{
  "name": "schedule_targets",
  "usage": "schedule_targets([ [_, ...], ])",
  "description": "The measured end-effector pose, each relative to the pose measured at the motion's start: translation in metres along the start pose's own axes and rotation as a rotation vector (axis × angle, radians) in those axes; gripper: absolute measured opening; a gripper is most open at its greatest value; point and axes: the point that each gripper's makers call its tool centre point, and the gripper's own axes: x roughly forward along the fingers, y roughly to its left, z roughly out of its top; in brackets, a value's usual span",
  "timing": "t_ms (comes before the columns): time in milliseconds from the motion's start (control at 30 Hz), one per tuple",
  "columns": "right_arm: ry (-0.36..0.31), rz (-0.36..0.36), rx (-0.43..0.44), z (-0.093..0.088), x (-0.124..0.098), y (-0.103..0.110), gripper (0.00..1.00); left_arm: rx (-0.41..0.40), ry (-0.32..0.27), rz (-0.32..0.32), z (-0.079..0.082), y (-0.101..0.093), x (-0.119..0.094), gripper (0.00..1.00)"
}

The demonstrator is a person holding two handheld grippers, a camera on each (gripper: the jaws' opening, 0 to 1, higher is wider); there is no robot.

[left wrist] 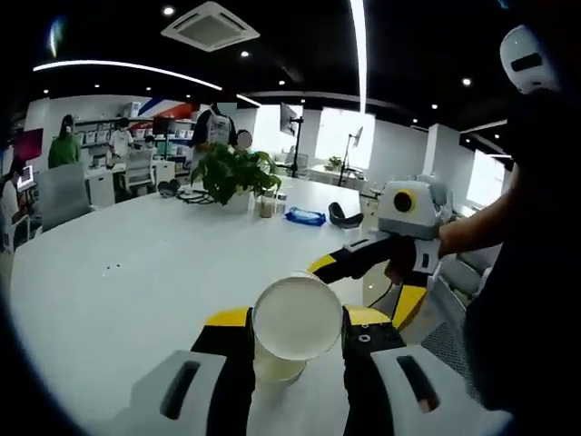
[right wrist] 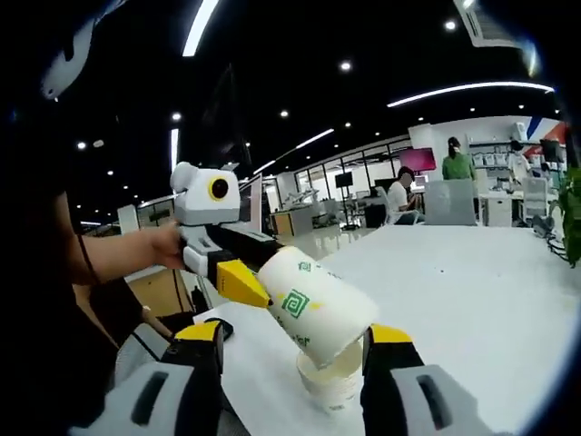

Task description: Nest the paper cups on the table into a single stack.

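Jaws, left gripper [left wrist: 298, 359]: clamped on a paper cup [left wrist: 295, 320], held with its open mouth towards the camera in the left gripper view.
Jaws, right gripper [right wrist: 292, 377]: set either side of a second paper cup [right wrist: 331, 377], apparently closed on it; contact is partly hidden.
Cup positions: in the right gripper view the left-held cup [right wrist: 313, 304], printed with a green logo, is tilted, its base angled down to the rim of the upright second cup.
Table [left wrist: 136, 272]: white, below both cups; a potted plant [left wrist: 234, 173] and a blue item [left wrist: 304, 216] stand at the far side.
Stage, judged: insertion is about to begin; nesting is not yet done.
Risk: with the tilt uncorrected, the base could catch the lower rim and crush it.
Risk: too firm a squeeze could ovalise either mouth and jam the fit.
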Motion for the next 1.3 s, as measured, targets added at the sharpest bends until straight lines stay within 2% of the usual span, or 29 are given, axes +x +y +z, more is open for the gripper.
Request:
schedule_targets([
  [200,-0.037,-0.001,0.030,0.009,-0.002,-0.003,0.43,0.014,0.051,-0.007,-0.017,-0.001,0.000,0.35],
  [267,-0.048,0.002,0.049,0.011,-0.004,-0.005,0.36,0.013,0.061,-0.012,-0.021,-0.002,0.000,0.35],
  [367,-0.091,0.026,0.140,0.018,-0.009,-0.005,0.24,0.012,0.076,-0.027,-0.028,-0.006,0.001,0.35],
  [500,-0.119,0.027,0.183,0.024,-0.013,-0.007,0.07,0.014,0.088,-0.047,-0.034,-0.012,0.003,0.35],
  [700,-0.128,0.035,0.199,0.026,-0.014,-0.004,0.02,0.016,0.091,-0.049,-0.036,-0.014,0.006,0.35],
  [900,-0.145,0.049,0.209,0.030,-0.014,-0.001,0.00,0.010,0.092,-0.043,-0.042,-0.004,0.001,0.34],
  [967,-0.148,0.061,0.214,0.032,-0.014,0.002,0.00,0.000,0.091,-0.036,-0.049,0.009,-0.003,0.32],
  [1033,-0.150,0.084,0.222,0.033,-0.013,0.008,0.00,-0.013,0.094,-0.026,-0.051,0.014,-0.006,0.26],
  [1067,-0.143,0.086,0.221,0.032,-0.012,0.009,0.00,-0.012,0.096,-0.033,-0.052,0.016,-0.008,0.13],
  [1100,-0.136,0.085,0.208,0.031,-0.011,0.010,0.00,-0.025,0.098,-0.039,-0.055,0.020,-0.009,0.05],
  [1133,-0.133,0.087,0.208,0.031,-0.011,0.010,0.00,-0.033,0.090,-0.030,-0.057,0.024,-0.009,0.08],
  [1200,-0.133,0.088,0.208,0.031,-0.010,0.011,0.00,-0.006,0.086,0.029,-0.060,0.036,-0.011,0.30],
  [1233,-0.135,0.084,0.202,0.032,-0.010,0.010,0.00,0.004,0.095,0.026,-0.062,0.036,-0.012,0.33],
  [1300,-0.132,0.079,0.197,0.032,-0.010,0.009,0.00,0.002,0.100,0.025,-0.065,0.039,-0.015,0.29],
])
